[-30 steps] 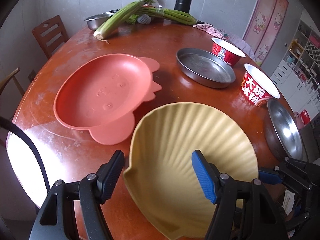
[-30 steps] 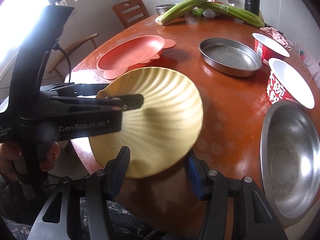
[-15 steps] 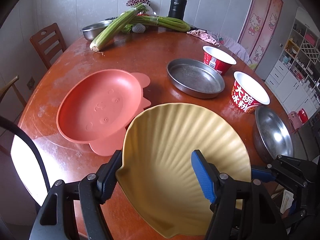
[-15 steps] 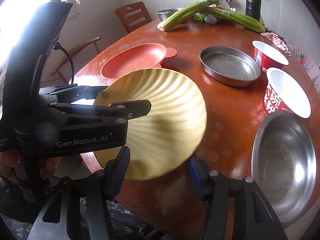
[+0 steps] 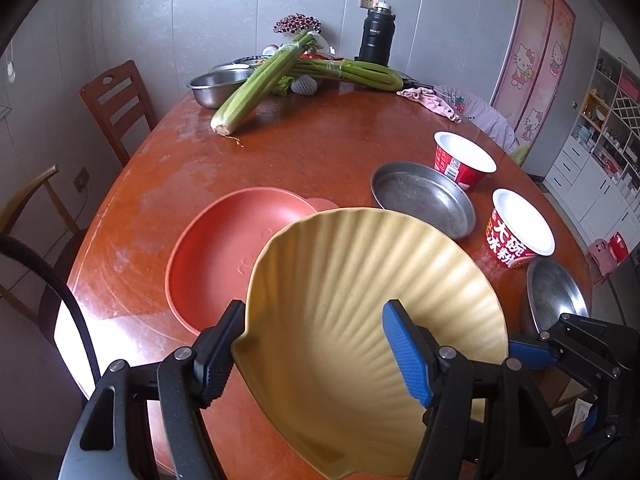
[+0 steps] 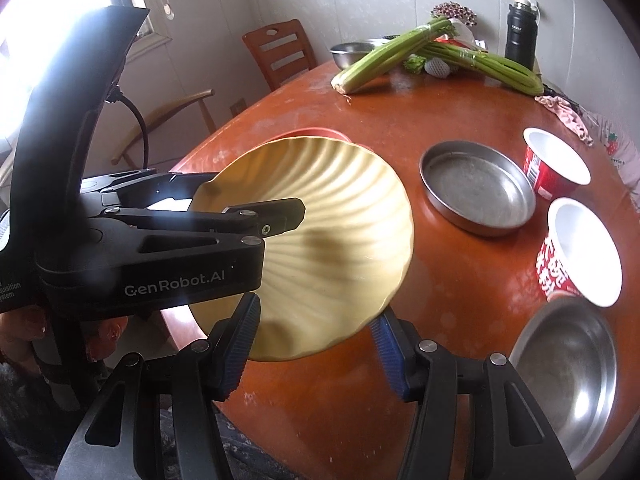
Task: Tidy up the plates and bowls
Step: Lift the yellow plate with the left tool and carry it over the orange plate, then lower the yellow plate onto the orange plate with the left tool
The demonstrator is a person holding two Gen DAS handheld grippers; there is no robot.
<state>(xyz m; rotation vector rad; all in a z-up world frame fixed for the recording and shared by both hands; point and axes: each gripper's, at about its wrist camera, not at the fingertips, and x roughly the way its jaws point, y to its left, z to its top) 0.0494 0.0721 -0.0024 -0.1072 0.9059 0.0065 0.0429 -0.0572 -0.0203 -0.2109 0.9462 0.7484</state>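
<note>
A yellow shell-shaped plate (image 5: 360, 300) (image 6: 328, 208) hangs tilted above the brown table (image 5: 312, 148). My left gripper (image 5: 314, 320) is shut on its near left rim, the blue pad on the ribbed face and the black pad at the outer edge. My right gripper (image 6: 316, 316) is shut on the plate's near right edge, one pad on each side. One of its blue fingers (image 5: 528, 354) reaches behind the rim. A pink plate (image 5: 216, 256) lies on the table just beyond, partly hidden by the yellow one. A person's hand holds the left gripper.
A round steel pan (image 5: 424, 204) and two red noodle cups (image 5: 464, 160) (image 5: 520, 236) stand to the right, and a steel bowl (image 6: 568, 380) sits near the front right edge. Celery (image 5: 256, 92), another steel bowl (image 5: 216, 86) and a black flask (image 5: 376, 40) are at the back. A wooden chair (image 5: 116, 108) stands left.
Both grippers have risen with the yellow plate, which has come up off the table and now covers part of the pink plate in the view.
</note>
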